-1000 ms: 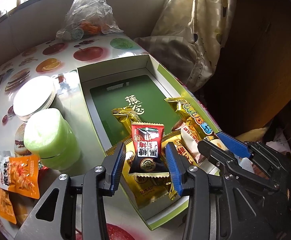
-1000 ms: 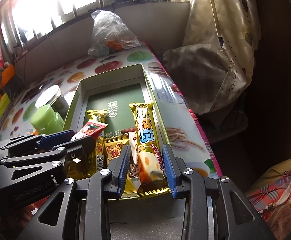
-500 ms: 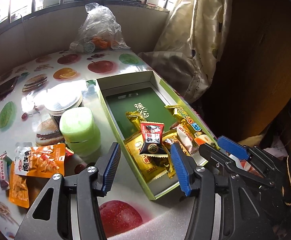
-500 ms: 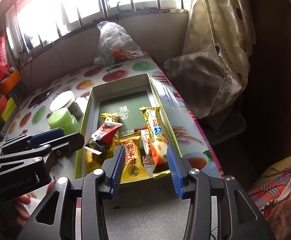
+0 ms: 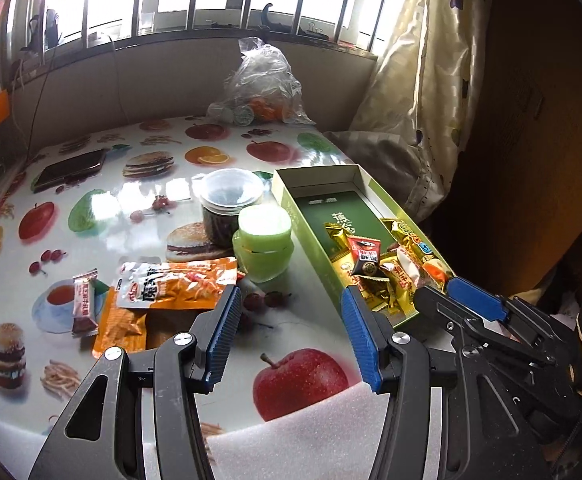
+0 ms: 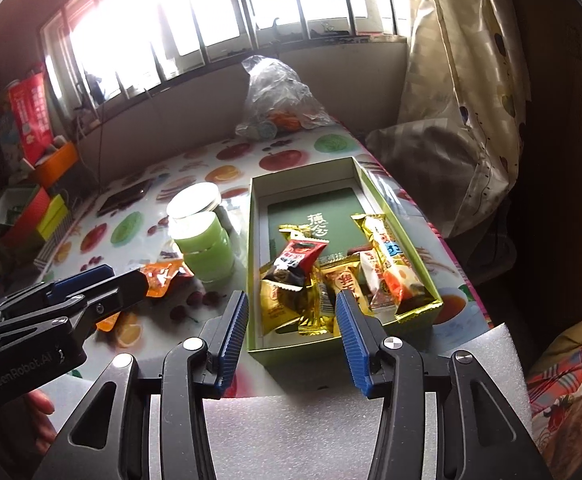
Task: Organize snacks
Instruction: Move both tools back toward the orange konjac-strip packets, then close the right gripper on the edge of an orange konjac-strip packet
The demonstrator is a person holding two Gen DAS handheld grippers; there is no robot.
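Both hand-held grippers — left [image 5: 289,334], right [image 6: 293,334], still widening — empty; box [image 6: 315,350] near wall partly hidden

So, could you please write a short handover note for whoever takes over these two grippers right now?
Left gripper: open, holding nothing, over the table in front of the box.
Right gripper: jaws opening, nothing between them, at the near end of the green box.
Done: several wrapped snacks lie in the box's near end, including the red-and-black packet and the long yellow bar.
Left: the orange snack packets and the small red-and-white packet lie loose on the tablecloth, left of the green jar.
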